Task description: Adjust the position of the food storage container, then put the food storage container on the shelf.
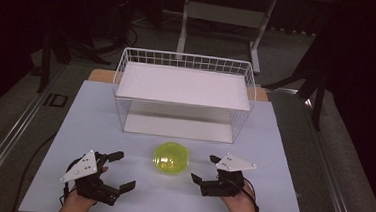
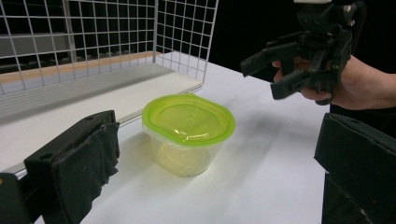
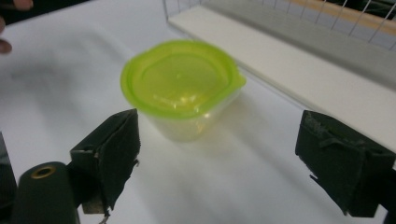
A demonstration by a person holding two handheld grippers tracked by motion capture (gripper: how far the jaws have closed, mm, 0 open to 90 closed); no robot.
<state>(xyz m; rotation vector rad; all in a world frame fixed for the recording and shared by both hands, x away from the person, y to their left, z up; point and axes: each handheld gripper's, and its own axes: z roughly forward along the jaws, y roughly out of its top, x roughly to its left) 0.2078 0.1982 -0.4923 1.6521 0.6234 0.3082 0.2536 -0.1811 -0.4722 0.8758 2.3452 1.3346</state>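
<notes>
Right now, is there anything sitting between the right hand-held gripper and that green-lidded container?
Nothing visible. The right hand-held gripper has its jaws open and faces the green-lidded container across bare white table. The wire basket stands behind the container, out of that path.

white wire basket shelf, white tabletop, grey floor

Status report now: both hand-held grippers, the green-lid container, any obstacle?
Left hand-held gripper open, right hand-held gripper open, both empty. Container lidded, between them. Wire rack behind, nothing blocking.
</notes>
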